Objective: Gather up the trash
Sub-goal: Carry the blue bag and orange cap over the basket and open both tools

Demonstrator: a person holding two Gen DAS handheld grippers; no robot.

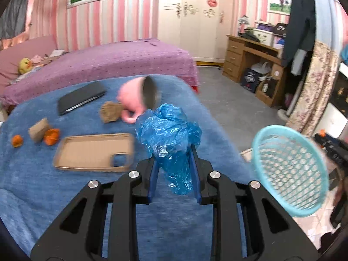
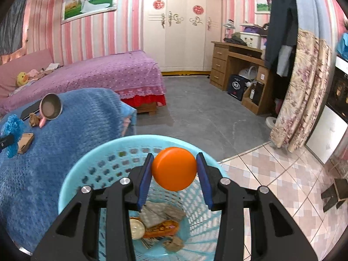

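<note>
Wardrobe (image 2: pixel 184 28) w/ red decals (image 2: pixel 158 4), unreadable

Basket (image 1: pixel 290 171) right of table (image 1: pixel 32 184), mug (image 1: pixel 139 97) on it

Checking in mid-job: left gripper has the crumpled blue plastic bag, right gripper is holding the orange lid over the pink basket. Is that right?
Not quite: the basket is light blue, not pink, as the right wrist view shows. The rest stands: the right gripper holds the orange lid over that basket, and the left gripper has the crumpled blue plastic bag.
</note>
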